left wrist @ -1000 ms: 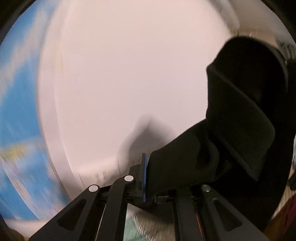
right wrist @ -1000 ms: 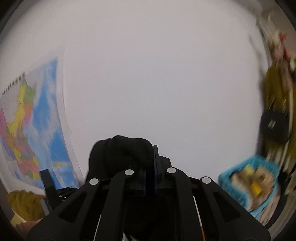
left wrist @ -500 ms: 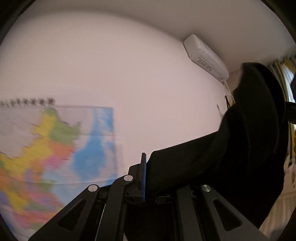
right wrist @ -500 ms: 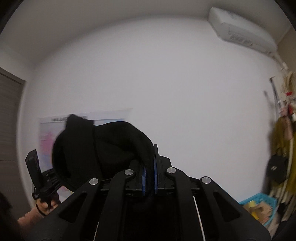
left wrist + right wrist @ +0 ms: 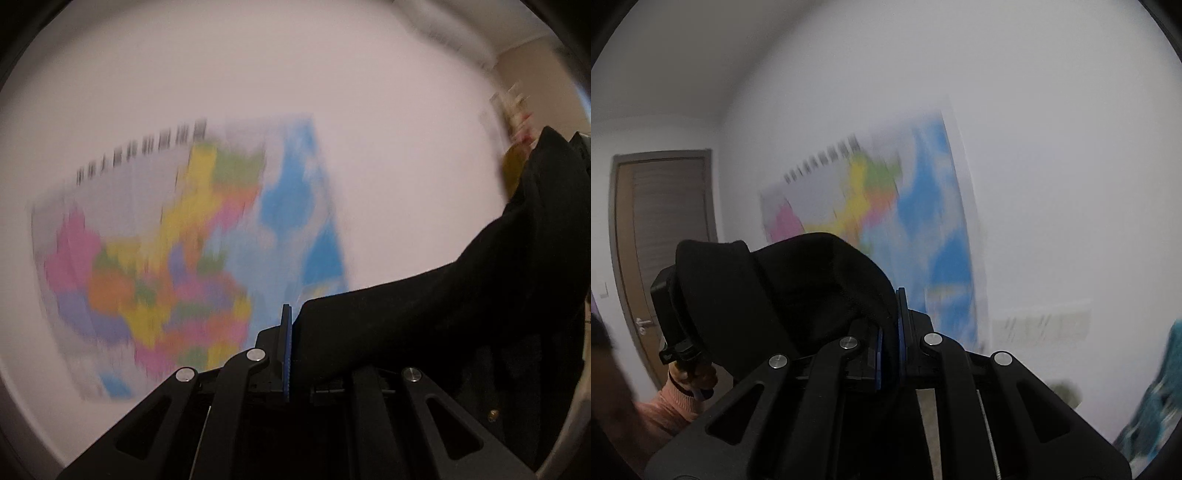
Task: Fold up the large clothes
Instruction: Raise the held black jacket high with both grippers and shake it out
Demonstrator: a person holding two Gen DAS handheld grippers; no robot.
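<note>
A black garment [image 5: 461,295] is held up in the air between both grippers. My left gripper [image 5: 295,347] is shut on one edge of it; the cloth runs off to the right and upward. My right gripper [image 5: 889,343] is shut on another edge of the black garment [image 5: 783,295], which bunches to the left and drapes over the other hand-held gripper [image 5: 670,325] seen there. The rest of the garment hangs below, out of view.
A coloured wall map [image 5: 177,251] hangs on the white wall ahead, also seen in the right wrist view [image 5: 886,221]. A brown door [image 5: 661,236] stands at the left. A blue basket [image 5: 1160,398] is at the lower right.
Both grippers have swung with the garment still held; the views moved from bare wall and air conditioner to the map, and the door has come into the right wrist view.
</note>
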